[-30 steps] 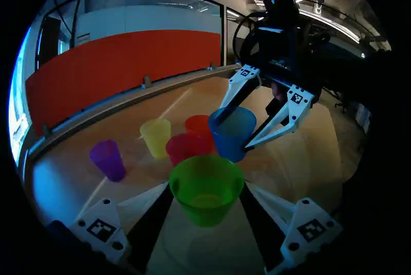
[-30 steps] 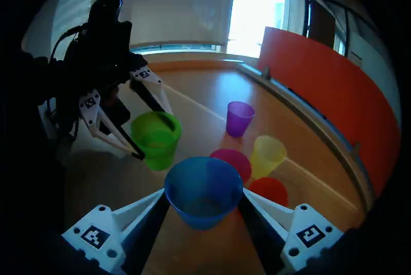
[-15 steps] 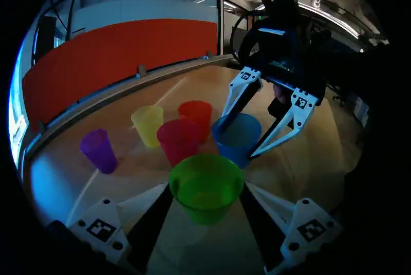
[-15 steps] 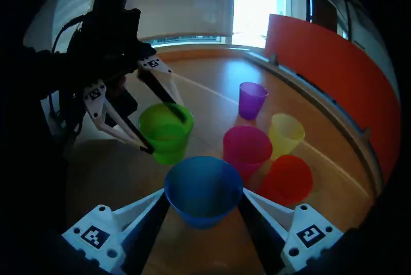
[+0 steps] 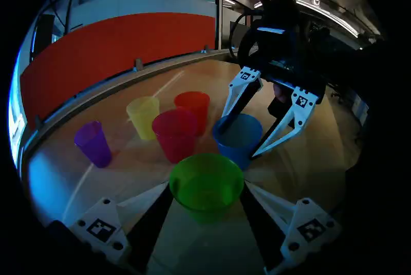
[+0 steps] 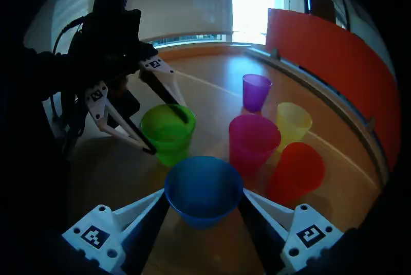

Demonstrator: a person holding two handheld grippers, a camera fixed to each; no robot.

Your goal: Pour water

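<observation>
Two tapered translucent cups: green cup (image 5: 206, 187) tight in left claw (image 5: 206, 195), blue cup (image 6: 204, 190) tight in right claw (image 6: 204, 198).

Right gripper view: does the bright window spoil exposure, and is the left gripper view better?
Right gripper view: the window is blown out white, the left gripper has a silhouetted body, the blue cup is sharp. Left gripper view: dimmer, no glare, the green cup sharp, the red wall bowed by the fisheye.

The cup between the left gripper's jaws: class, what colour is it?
Green. The cup shows best in the left gripper view.
</observation>
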